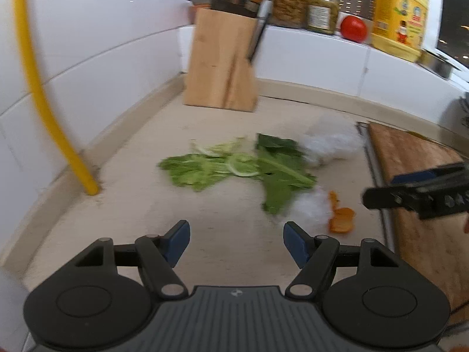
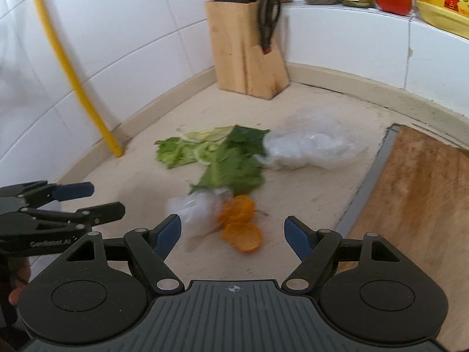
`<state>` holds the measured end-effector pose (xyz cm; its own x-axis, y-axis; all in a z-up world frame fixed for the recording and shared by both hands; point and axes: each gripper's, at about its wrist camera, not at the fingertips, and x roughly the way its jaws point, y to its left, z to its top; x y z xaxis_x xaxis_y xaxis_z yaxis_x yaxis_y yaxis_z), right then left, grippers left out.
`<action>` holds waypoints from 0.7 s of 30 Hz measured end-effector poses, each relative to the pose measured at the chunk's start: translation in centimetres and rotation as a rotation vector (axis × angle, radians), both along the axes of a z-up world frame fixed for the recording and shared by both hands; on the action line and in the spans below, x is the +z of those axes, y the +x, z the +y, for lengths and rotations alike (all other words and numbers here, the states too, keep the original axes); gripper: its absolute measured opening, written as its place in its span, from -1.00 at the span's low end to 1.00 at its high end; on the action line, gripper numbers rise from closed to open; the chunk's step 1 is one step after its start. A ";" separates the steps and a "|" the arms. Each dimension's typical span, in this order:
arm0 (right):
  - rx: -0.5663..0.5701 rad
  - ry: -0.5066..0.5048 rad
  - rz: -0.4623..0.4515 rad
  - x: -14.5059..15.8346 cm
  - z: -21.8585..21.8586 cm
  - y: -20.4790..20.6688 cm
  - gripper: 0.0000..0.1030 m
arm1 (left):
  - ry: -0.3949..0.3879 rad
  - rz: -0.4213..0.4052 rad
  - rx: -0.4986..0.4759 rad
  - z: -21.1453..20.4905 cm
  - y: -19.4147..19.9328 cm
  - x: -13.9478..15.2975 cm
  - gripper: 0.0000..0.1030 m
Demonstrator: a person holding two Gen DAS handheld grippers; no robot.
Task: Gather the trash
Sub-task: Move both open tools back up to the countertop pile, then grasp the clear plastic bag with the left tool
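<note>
**While scraps lie mid-tabletop, both grippers hover spread**

Where green leaves [image 2: 222,161] sprawl, orange peel [image 2: 241,226] sits at their 6 o'clock, crumpled plastic [image 2: 307,146] at 3 o'clock. Right gripper [image 2: 233,236] gapes empty just before the peel; left gripper [image 1: 236,242] likewise spread. Knife block [image 2: 246,50] stands at 12 o'clock.

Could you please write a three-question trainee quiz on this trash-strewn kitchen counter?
1. True or false: the right gripper is clamped on the orange peel.
2. What lies right of the green leaves: A) cutting board, B) yellow pipe, C) knife block?
3. Fill in: the scissors hang on the ___ block.

Key: 1 false, both grippers open; 2 A; 3 knife.
</note>
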<state>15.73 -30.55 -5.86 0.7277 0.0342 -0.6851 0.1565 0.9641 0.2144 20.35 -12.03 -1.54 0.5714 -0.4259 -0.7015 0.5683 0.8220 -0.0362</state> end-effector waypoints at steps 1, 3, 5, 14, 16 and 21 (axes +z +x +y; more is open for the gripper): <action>-0.008 0.003 0.004 -0.1 -0.3 0.2 0.60 | -0.007 0.001 -0.022 -0.3 -0.1 0.0 0.25; -0.030 0.003 0.009 -0.1 -0.8 0.4 0.60 | -0.022 0.001 -0.078 -1.0 -0.2 -0.1 0.25; -0.057 0.000 0.010 -0.2 -1.3 0.3 0.60 | -0.034 0.008 -0.138 -1.9 -0.3 -0.3 0.26; -0.160 0.012 0.029 -0.3 -2.5 -0.4 0.60 | -0.047 0.058 -0.266 -5.5 0.8 -2.5 0.24; -0.162 0.014 0.029 -0.4 -2.4 -0.3 0.60 | -0.051 0.070 -0.261 -5.7 1.3 -2.9 -0.09; -0.140 0.003 0.033 -0.3 -2.0 0.4 0.48 | -0.088 0.153 -0.221 -4.3 2.6 -3.5 -0.63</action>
<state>16.16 -32.59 -6.15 0.7024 -0.0634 -0.7089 0.2962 0.9317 0.2101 22.97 -16.36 -4.99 0.3475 -0.5920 -0.7271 0.7160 0.6683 -0.2018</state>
